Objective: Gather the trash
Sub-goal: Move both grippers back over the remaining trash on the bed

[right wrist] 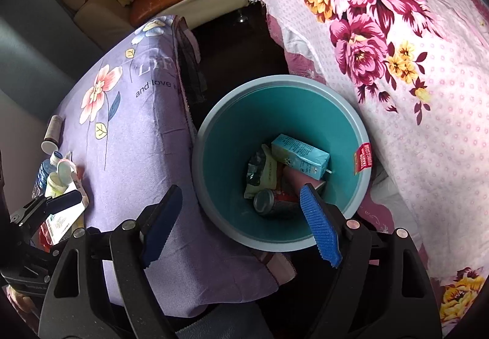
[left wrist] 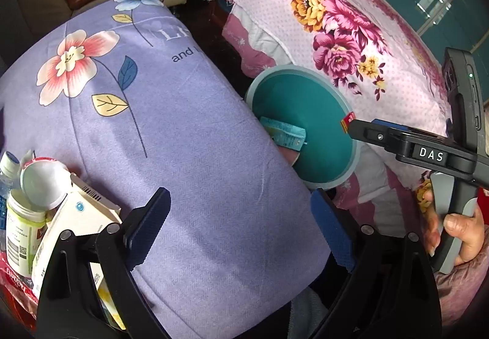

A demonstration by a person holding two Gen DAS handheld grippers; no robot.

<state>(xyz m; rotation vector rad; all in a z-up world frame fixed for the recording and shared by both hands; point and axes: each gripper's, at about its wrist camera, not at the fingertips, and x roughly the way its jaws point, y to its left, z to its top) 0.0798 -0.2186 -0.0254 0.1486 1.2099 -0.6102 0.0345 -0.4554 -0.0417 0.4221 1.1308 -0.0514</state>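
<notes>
The left gripper (left wrist: 241, 222) sits nearest the lens, its blue-padded jaws spread wide with nothing between them, hanging over the lilac flowered cloth (left wrist: 171, 131) that covers a surface just left of the teal bin (right wrist: 220, 155). The right gripper (right wrist: 241, 216) is likewise spread wide and empty, poised above the bin's near rim, with one pad over the cloth's edge and the other over the bin's mouth; a hand (left wrist: 455, 226) grips its handle in the left wrist view.

Inside the bin lie a light blue carton (right wrist: 301, 157) with a small straw, a dark can (right wrist: 269, 203) on its side nearer the gripper, and some crumpled wrappers (right wrist: 259, 171) between and left of them. A red label (right wrist: 363, 160) clings to the bin's right rim.

Left of the bin, at the cloth's far edge, waits a cluster of trash: a white jar (left wrist: 23, 229) with its lid flipped open, a white box (left wrist: 73, 216) leaning against it, and a water bottle (left wrist: 7, 167) behind. A small brown bottle (right wrist: 52, 134) lies beyond them. Right of the bin hangs a pink peony-print blanket (right wrist: 412, 70).
</notes>
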